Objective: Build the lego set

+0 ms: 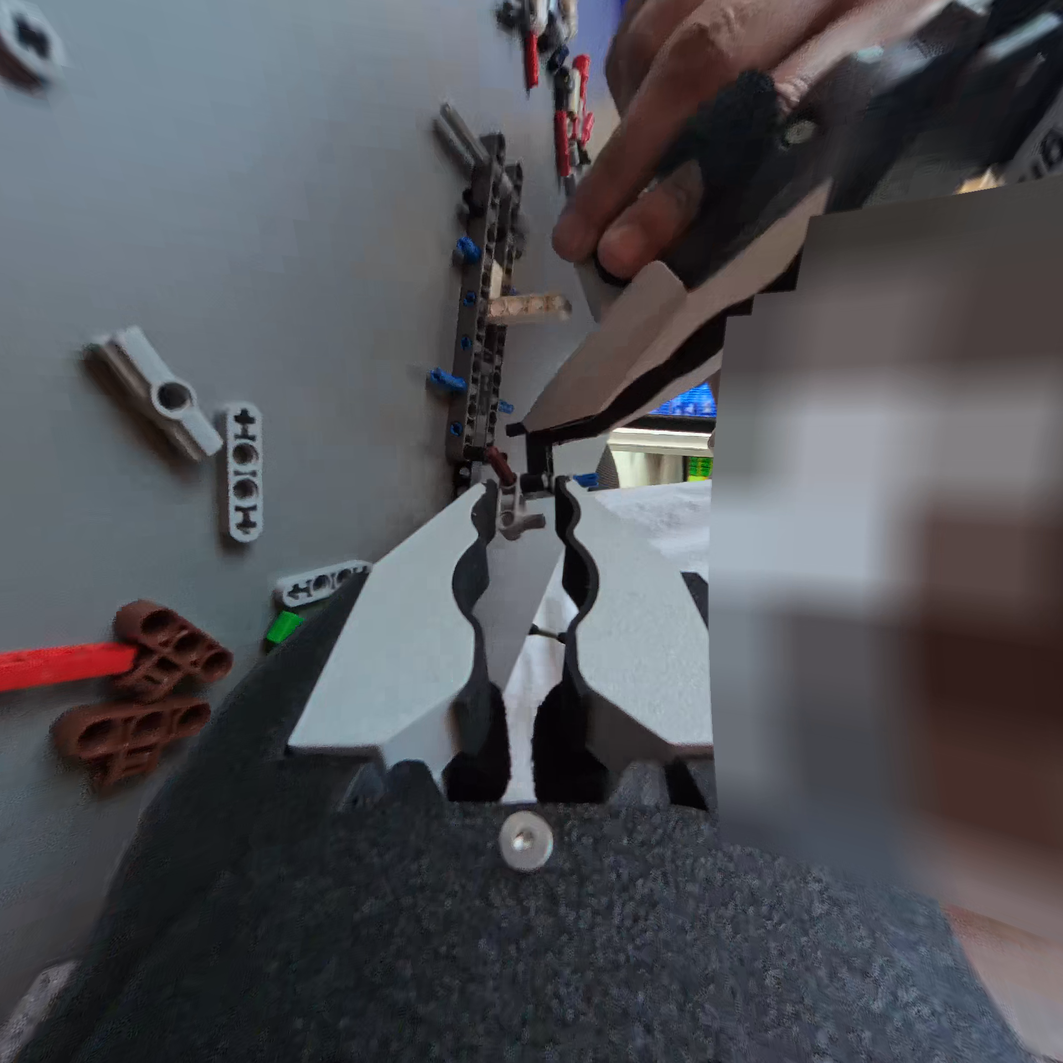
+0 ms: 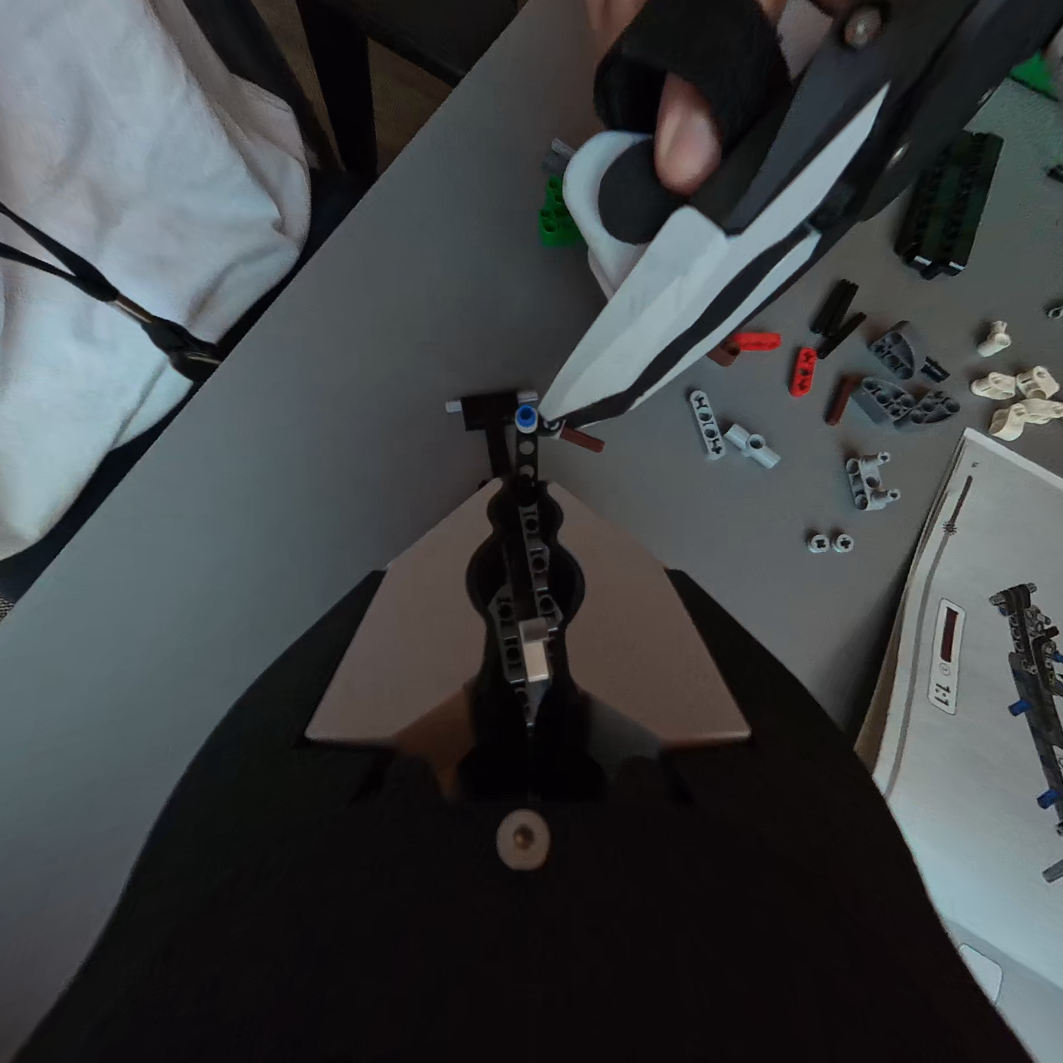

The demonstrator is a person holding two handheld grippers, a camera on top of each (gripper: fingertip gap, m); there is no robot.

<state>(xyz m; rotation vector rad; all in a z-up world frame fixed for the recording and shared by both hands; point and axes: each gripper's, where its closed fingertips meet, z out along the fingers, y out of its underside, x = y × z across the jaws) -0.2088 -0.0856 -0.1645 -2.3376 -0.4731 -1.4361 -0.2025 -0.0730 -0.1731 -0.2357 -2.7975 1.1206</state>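
Observation:
My right gripper point(image 2: 520, 489) is shut on a slim black and dark grey beam assembly point(image 2: 526, 552) that sticks out forward. The assembly has a blue pin point(image 2: 524, 417) and a black cross piece point(image 2: 486, 408) at its far end. My left gripper point(image 1: 523, 489) is shut on a small grey connector point(image 1: 512, 509) carrying a brown axle point(image 1: 497, 463). Its tip meets the assembly's far end right beside the blue pin, as the right wrist view point(image 2: 546, 423) shows. The right gripper point(image 1: 517, 428) comes in from the upper right in the left wrist view.
A long dark grey frame with blue pins point(image 1: 483, 310) lies on the grey table point(image 1: 259, 230). Loose parts lie around: brown beams point(image 1: 167, 650), a red axle point(image 1: 63, 661), grey connectors point(image 2: 748, 443). An instruction booklet point(image 2: 978, 633) lies at the right. The table edge point(image 2: 287, 322) runs diagonally, with a person beyond.

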